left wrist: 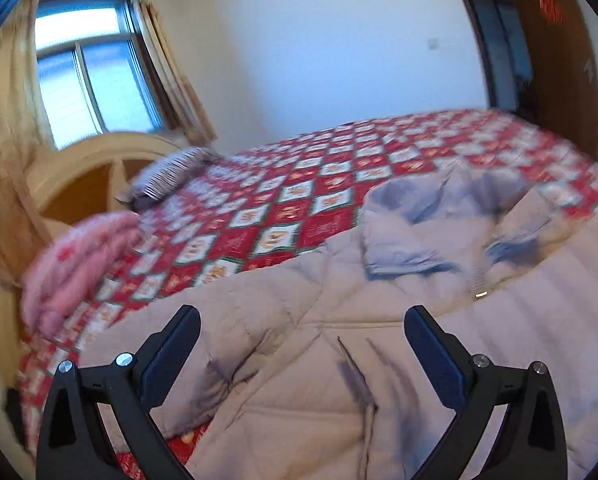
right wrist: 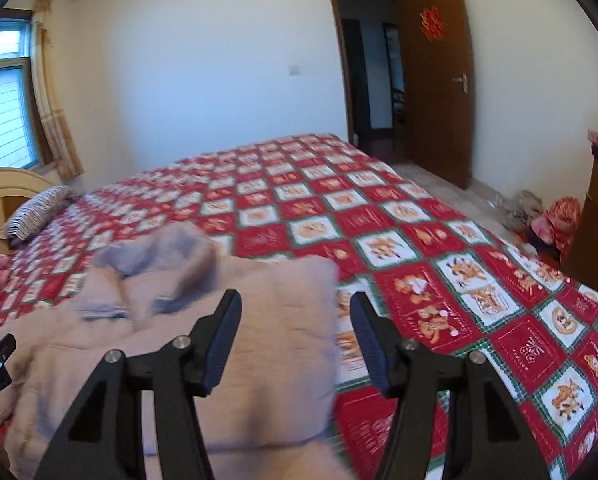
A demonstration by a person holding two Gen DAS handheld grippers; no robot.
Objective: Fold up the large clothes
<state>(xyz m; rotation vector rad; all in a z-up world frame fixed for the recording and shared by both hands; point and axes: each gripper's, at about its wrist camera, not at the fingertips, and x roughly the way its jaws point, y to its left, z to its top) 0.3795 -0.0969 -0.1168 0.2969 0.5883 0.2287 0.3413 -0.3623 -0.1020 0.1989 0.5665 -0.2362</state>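
Note:
A large pale beige padded coat lies spread on the bed, its collar with grey-blue lining turned towards the far side. In the right wrist view the coat fills the lower left. My left gripper is open and empty just above the coat's body. My right gripper is open and empty above the coat's right edge.
The bed has a red and white patchwork cover. A pink folded blanket and a striped pillow lie by the wooden headboard. A window is at the left. An open brown door and floor clutter are at the right.

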